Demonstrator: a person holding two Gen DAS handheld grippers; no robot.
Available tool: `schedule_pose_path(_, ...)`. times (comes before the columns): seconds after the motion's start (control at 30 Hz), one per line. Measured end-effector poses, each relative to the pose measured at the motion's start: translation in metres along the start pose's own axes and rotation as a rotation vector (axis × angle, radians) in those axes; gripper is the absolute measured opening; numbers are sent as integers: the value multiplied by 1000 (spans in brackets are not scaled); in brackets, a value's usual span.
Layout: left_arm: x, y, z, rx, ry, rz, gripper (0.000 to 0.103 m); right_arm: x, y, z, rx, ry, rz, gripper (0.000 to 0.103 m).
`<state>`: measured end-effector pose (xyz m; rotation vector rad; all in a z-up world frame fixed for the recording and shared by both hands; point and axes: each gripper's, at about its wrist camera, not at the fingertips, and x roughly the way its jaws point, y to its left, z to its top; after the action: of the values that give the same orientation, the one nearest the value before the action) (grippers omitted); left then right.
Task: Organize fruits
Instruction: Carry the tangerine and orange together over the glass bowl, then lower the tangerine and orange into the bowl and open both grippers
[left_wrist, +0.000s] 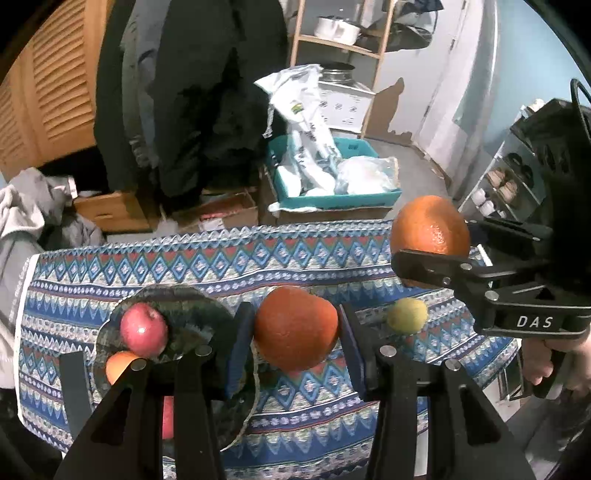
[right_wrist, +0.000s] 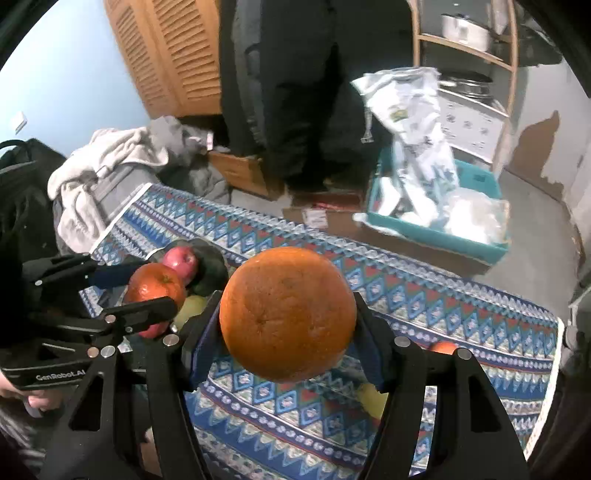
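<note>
Orange (left_wrist: 295, 326) clamped above patterned cloth (left_wrist: 184, 266).

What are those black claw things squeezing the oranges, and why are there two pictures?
They are two hand-held grabbers, each with two fingers, and a person holds one in each hand. A small camera sits on each grabber, so you get one picture from each. In the left picture, the left gripper squeezes an orange. In the right picture, the right gripper squeezes a bigger orange. Below lies a patterned blue tablecloth. On it is a dark plate with a red apple, and beside it a small yellow-green fruit.
</note>
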<state>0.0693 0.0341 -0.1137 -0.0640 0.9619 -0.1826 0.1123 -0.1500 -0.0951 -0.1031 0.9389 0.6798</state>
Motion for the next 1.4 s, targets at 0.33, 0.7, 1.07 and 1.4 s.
schedule_pose_path(0.33,6,55,-15,-91,25,37,47,45,31,19,-9,61,74,65)
schedule_pose_path(0.7,17,108,-39,-170,59,66,47,89,69,36,-53,109,106,65)
schedule_pose_path(1.07,45,143,-60,-246,117,50,47,137,106,45,-84,182,135,65)
schedule_pose_path(1.4,75,156,-73,-301,180,31,47,180,109,37,-63,270,121,65)
